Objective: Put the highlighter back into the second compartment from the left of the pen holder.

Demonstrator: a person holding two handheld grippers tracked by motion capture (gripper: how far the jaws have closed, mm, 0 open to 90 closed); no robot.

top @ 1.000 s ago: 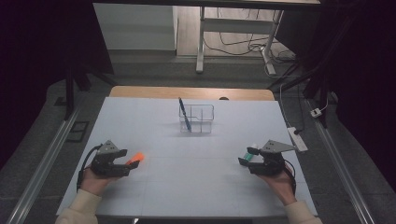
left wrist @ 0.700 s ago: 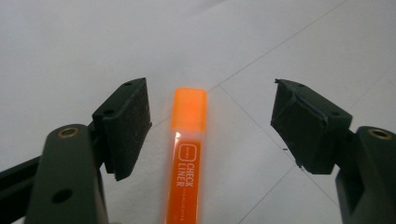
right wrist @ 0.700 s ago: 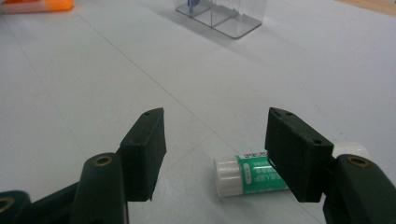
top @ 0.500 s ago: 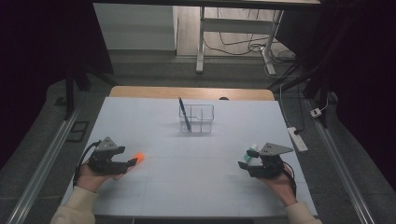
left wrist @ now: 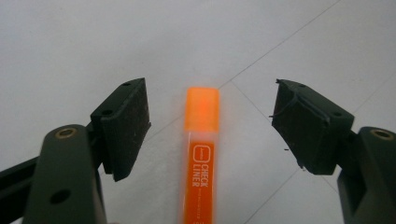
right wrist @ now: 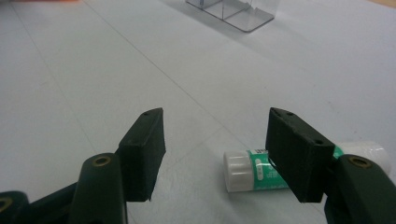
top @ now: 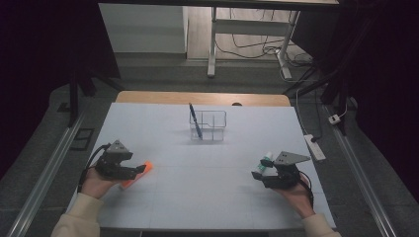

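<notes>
Bench (top: 207,182): white top, mostly bare. Clear plastic organizer (top: 210,126) sits well ahead of both hand-held grippers, toward the far edge, with a dark pen (top: 195,121) leaning in its left compartment.

Left hand-held gripper (top: 141,169): jaws open wide, nothing pressed. Orange highlighter (left wrist: 201,154) lies flat on the bench between the jaws, cap end pointing away from the hand, clear gap to both pads. Compared with a second ago the left hand has crept slightly inward and lined up over the highlighter, which hasn't budged. Reads to me as pre-grasp alignment done; closing is the next step, not yet started.

Right hand-held gripper (top: 258,174): also open, nothing held, hand parked where it was. Glue stick (right wrist: 254,170) with a green label lies on the bench just beside and partly behind the right-side jaw, not centred between the jaws. It'd need a sideways shift before a clean pinch.

Likely goal: both items into the organizer. Neither is lifted yet, so the job is at an early stage. Risk: highlighter rolling if the pads close unevenly.
</notes>
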